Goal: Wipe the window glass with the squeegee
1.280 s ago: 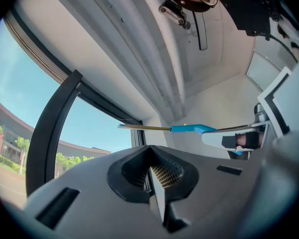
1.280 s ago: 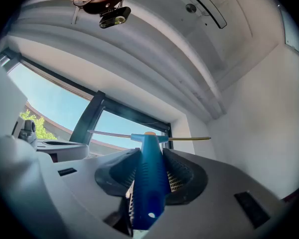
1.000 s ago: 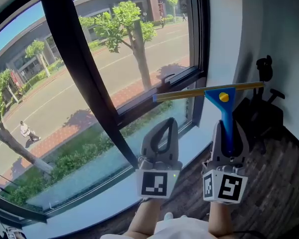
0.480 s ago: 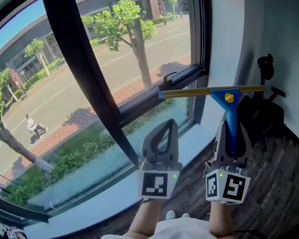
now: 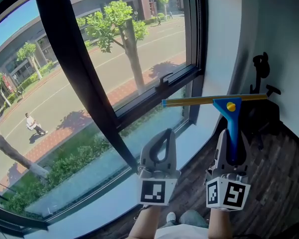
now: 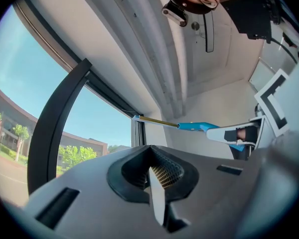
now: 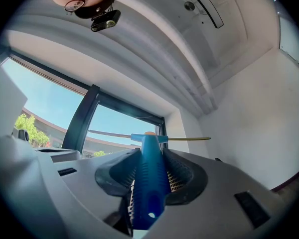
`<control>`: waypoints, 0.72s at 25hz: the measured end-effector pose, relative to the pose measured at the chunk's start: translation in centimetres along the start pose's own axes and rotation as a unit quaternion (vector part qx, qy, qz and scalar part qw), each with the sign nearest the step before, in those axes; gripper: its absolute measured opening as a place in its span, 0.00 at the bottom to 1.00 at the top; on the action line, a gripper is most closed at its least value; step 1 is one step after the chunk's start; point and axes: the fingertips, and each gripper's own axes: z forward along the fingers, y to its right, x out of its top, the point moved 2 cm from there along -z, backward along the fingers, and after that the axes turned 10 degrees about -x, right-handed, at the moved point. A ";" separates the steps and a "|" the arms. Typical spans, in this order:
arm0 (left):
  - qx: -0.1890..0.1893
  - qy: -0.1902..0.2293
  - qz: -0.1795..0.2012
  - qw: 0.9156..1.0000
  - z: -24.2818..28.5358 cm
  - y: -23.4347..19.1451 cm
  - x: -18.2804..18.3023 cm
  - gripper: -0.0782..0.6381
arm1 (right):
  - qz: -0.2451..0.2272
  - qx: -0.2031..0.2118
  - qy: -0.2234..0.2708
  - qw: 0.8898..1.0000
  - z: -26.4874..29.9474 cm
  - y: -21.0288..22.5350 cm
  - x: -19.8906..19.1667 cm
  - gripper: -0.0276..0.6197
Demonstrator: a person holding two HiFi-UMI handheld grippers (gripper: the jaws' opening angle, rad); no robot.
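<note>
The squeegee (image 5: 229, 114) has a blue handle, a yellow knob and a long brass-coloured blade bar (image 5: 214, 100). My right gripper (image 5: 230, 148) is shut on its handle and holds it upright, blade level, in front of the white wall strip right of the window glass (image 5: 109, 73). In the right gripper view the blue handle (image 7: 148, 183) fills the jaws and the blade bar (image 7: 184, 139) crosses ahead. My left gripper (image 5: 163, 142) is shut with nothing in it, to the left of the squeegee and over the sill. In the left gripper view the squeegee (image 6: 199, 127) shows at right.
A thick black window frame bar (image 5: 74, 68) slants across the glass, and a horizontal black frame rail (image 5: 154, 97) divides upper and lower panes. A white sill (image 5: 114, 195) runs below. A black stand-like object (image 5: 261, 78) stands by the right wall over a dark wood floor (image 5: 274, 173).
The squeegee and my right gripper have drifted slightly right and down, away from the window frame. The left gripper has barely moved.
</note>
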 end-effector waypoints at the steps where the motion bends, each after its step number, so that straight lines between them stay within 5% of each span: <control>1: -0.006 -0.003 -0.003 1.000 0.3 0.2 -0.5 0.10 | -0.002 -0.003 -0.004 1.000 0.0 0.2 -0.3 0.27; 18: -0.010 0.006 -0.018 1.000 10.7 1.0 -3.5 0.10 | -0.004 -0.001 -0.001 1.000 8.6 5.0 -3.2 0.27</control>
